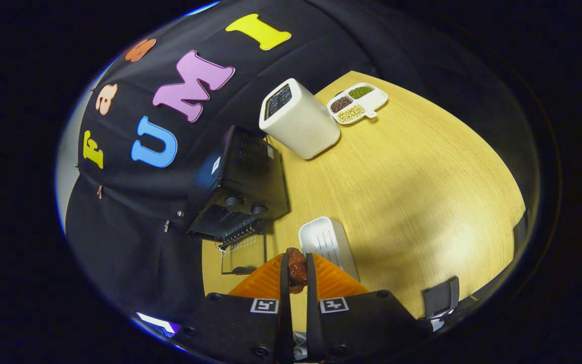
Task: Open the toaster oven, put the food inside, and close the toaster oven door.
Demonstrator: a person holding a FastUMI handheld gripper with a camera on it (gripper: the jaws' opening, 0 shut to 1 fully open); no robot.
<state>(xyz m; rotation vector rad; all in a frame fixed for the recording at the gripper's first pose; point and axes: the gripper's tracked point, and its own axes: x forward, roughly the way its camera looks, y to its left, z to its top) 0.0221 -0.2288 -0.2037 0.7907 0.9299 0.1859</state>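
Between its two fingers the tool (297,275) is clenched on a dark reddish piece of food (297,272), lifted over the tabletop (412,192). Just beyond, at about one o'clock, lies a white tray (327,242). The toaster oven (238,187) stands at eleven o'clock from the tool, its door (243,255) dropped open toward the fingers, so the food likely has to travel forward and left. The oven's cavity is dark and hard to make out. Farther off, near twelve o'clock, stand a white toaster (298,119) and a divided dish (357,102).
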